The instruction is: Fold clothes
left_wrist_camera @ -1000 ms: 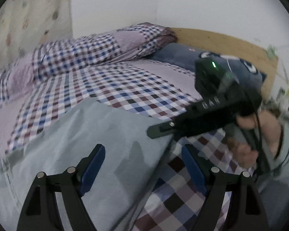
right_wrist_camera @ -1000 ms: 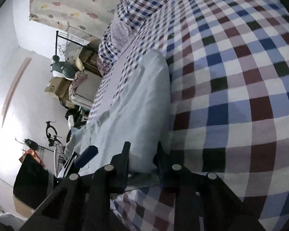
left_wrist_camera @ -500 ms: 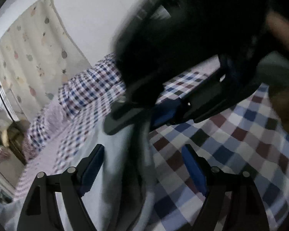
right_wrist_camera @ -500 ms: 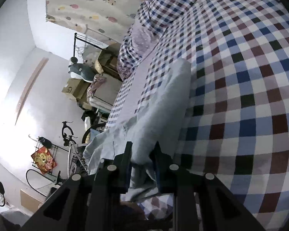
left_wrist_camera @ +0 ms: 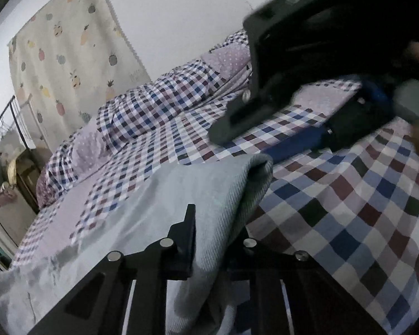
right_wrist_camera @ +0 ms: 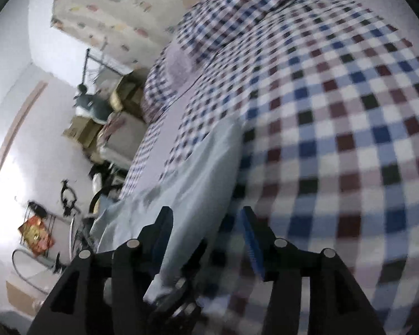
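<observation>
From the left wrist camera, the left gripper was clamped on the folded edge of a pale grey-blue garment, its two black fingers pressed in against the thick fold. The garment lay spread on the checked bedspread, running from the gripper away to the lower left, with its folded end rising as a soft lip just ahead of the fingers. The right gripper crossed the upper right of this view, large, dark and blurred; one blue pad reached close to the garment's folded end, but this view did not show whether it touched the cloth. A rumpled checked quilt was heaped along the far side of the bed, and a fruit-printed curtain hung on the wall behind it.

From the right wrist camera, motion blurred the picture. The right gripper stood parted, its fingers well apart: the left-hand finger lay over the garment while the blue-padded finger sat over the bedspread just beside the garment's edge. The garment stretched as a long pale strip from between the fingers toward the foot of the bed. Cardboard boxes stood stacked off the bed to the left.
</observation>
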`<state>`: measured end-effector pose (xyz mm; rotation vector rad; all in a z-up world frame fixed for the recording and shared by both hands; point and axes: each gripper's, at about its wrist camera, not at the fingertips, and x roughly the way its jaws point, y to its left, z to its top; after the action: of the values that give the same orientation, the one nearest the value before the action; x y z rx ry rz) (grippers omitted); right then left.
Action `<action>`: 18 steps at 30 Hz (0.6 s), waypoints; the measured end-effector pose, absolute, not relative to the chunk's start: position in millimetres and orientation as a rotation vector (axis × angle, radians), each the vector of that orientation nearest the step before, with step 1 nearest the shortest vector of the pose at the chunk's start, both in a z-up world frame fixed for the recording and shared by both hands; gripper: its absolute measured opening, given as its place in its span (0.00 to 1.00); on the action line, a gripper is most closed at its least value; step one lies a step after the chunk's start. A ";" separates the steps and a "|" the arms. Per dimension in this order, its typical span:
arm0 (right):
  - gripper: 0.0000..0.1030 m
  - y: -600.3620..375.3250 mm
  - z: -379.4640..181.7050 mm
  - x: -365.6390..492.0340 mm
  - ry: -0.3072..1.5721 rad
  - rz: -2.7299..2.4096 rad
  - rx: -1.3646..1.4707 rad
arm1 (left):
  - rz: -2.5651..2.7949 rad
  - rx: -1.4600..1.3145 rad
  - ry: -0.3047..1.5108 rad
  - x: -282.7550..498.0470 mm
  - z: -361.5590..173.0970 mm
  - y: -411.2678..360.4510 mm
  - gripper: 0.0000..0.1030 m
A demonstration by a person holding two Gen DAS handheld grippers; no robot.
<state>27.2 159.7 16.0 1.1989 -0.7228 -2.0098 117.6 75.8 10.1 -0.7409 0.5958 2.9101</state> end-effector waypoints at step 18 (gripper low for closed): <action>0.33 45.3 -44.4 -132.2 -0.444 -1.820 1.424 | 2.885 -0.783 0.468 114.3 15.7 66.1 0.14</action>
<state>-132.2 45.3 -44.4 1.4242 -0.4435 -1.8205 114.3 66.1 15.7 -0.7828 0.4680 2.8847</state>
